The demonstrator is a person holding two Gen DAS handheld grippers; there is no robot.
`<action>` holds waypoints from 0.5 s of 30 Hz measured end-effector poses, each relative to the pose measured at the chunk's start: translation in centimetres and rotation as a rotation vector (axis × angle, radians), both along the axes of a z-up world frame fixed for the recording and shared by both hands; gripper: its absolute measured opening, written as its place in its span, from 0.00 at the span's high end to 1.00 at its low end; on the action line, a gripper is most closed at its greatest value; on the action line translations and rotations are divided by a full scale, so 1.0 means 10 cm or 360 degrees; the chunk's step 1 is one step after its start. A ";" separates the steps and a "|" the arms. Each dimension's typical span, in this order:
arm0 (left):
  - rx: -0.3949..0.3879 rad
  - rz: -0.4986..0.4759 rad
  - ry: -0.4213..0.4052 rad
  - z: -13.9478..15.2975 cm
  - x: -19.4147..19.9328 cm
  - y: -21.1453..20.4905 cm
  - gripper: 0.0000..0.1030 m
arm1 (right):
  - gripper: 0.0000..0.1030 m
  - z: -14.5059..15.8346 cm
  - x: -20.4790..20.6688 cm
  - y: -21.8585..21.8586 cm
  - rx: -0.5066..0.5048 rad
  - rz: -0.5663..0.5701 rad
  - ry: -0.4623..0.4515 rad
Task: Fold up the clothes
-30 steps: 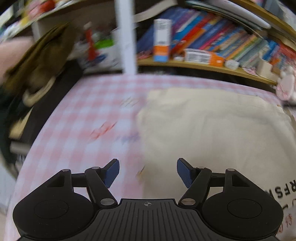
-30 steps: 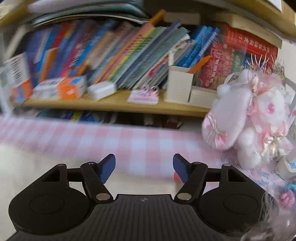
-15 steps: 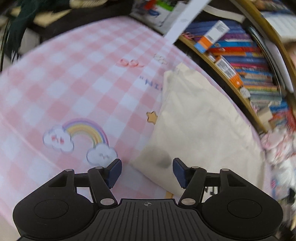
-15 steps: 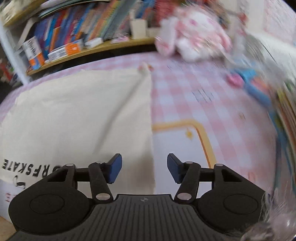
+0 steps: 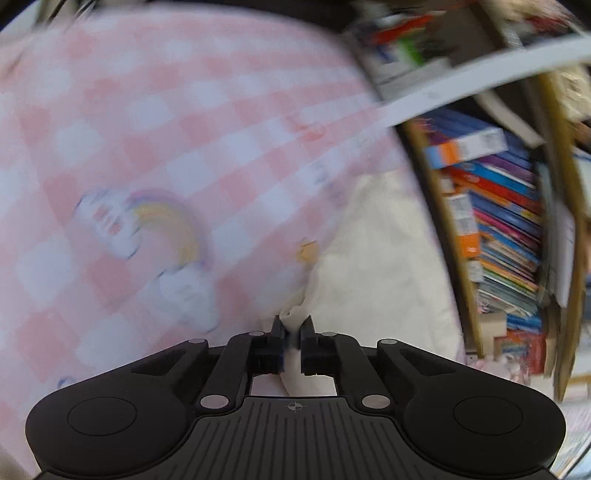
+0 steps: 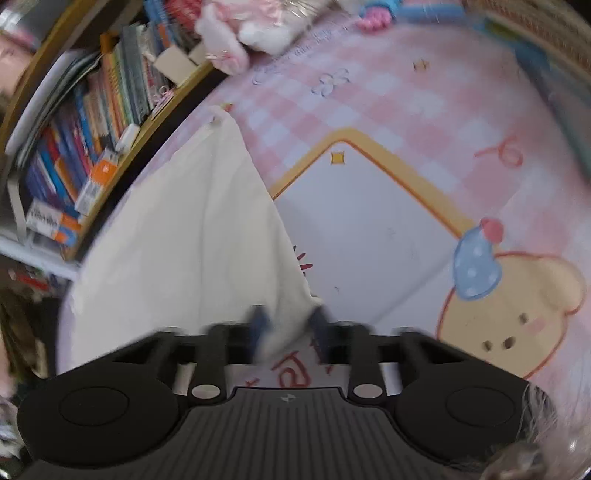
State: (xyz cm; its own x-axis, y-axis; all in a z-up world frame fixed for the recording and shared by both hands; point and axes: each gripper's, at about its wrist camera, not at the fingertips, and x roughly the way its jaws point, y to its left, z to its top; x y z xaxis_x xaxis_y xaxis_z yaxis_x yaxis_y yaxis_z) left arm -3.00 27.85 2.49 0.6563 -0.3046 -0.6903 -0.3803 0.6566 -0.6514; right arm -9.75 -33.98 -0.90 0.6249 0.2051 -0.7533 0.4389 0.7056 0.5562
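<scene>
Cream fabric is caught in both tools. A bunched corner of the cream garment [image 5: 373,280] is pinched between the nearly closed jaws of the left gripper [image 5: 293,330], the cloth lying on the pink checked tablecloth [image 5: 155,122] toward the edge by the bookshelf [image 5: 495,206]. A printed rainbow [image 5: 166,225] shows just left of the garment. The right gripper [image 6: 286,321] (badly blurred) has another corner of the garment [image 6: 192,236] between its blue pads [image 6: 260,319], jaws drawn in around it. A bear print [image 6: 513,306] lies to the right, a plush toy [image 6: 258,26] at the far edge.
</scene>
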 end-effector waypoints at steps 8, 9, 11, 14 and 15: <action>-0.0084 0.0048 0.0204 -0.47 -0.08 0.02 0.95 | 0.93 0.18 -0.05 0.07 -0.0232 0.0116 -0.0032; -0.0097 0.0058 0.0183 -0.47 -0.11 0.03 0.95 | 0.93 0.07 -0.06 0.08 -0.0222 0.0112 0.0031; -0.0091 0.0024 0.0162 -0.46 -0.12 0.01 0.95 | 0.93 0.01 -0.08 0.10 -0.0243 0.0115 0.0034; -0.0116 0.0005 0.0156 -0.48 -0.13 0.04 0.92 | 0.93 0.01 -0.10 0.12 -0.0268 0.0129 0.0019; -0.0153 0.0014 0.0157 -0.50 -0.14 0.05 0.89 | 0.93 0.01 -0.10 0.13 -0.0271 0.0131 0.0021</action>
State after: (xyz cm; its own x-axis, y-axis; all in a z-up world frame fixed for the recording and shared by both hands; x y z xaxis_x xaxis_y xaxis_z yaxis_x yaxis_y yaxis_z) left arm -4.39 28.38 -2.47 0.5897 -0.3669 -0.7195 -0.4512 0.5891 -0.6703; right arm -10.75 -32.73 -0.78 0.6009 0.1239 -0.7897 0.3823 0.8230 0.4201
